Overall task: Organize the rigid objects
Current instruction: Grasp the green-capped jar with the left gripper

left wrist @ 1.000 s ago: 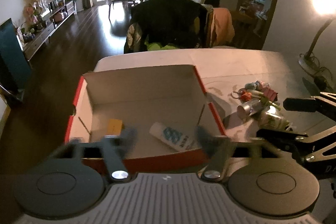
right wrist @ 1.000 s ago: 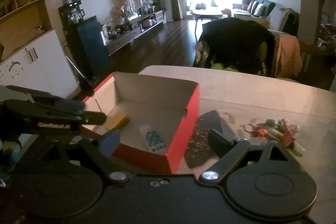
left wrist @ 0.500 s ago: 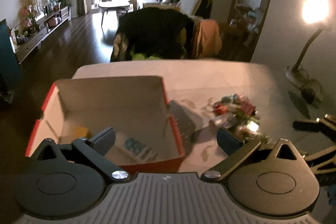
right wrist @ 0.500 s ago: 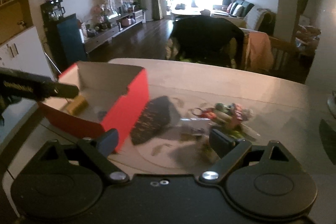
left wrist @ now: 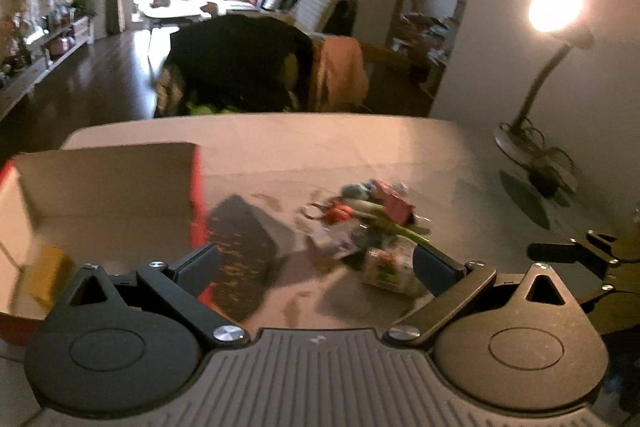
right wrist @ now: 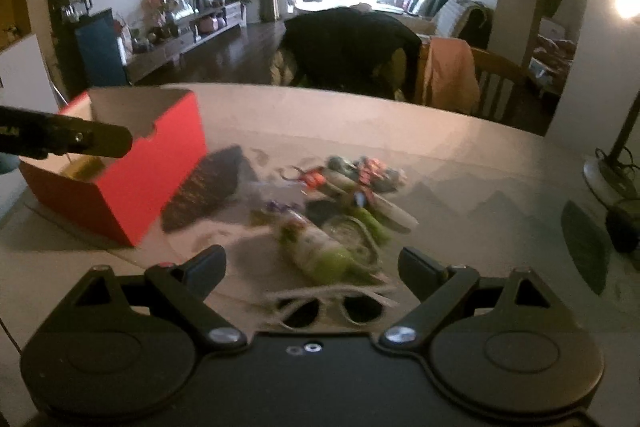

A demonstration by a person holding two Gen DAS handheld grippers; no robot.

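Observation:
A red cardboard box (left wrist: 196,195) (right wrist: 168,163) with a yellow block (left wrist: 46,273) inside stands at the table's left. A heap of small items (left wrist: 372,219) (right wrist: 352,195) lies right of it: a key ring, tubes, a small bottle (right wrist: 316,247). White-framed sunglasses (right wrist: 328,307) lie nearest the right gripper. My left gripper (left wrist: 316,261) stands open and empty, just short of the heap. My right gripper (right wrist: 312,267) is open too, with the bottle and sunglasses ahead of its fingers, untouched.
A dark patterned flat object (left wrist: 244,247) (right wrist: 204,187) lies between box and heap. A lit lamp (left wrist: 556,7) stands at the table's right edge with its base (left wrist: 532,147) and cables. Chairs draped with clothes (left wrist: 248,67) stand behind the table.
Both grippers have swung right, from over the box to the heap of small items. The left jaws have spread wider. The white tube inside the box is out of view now.

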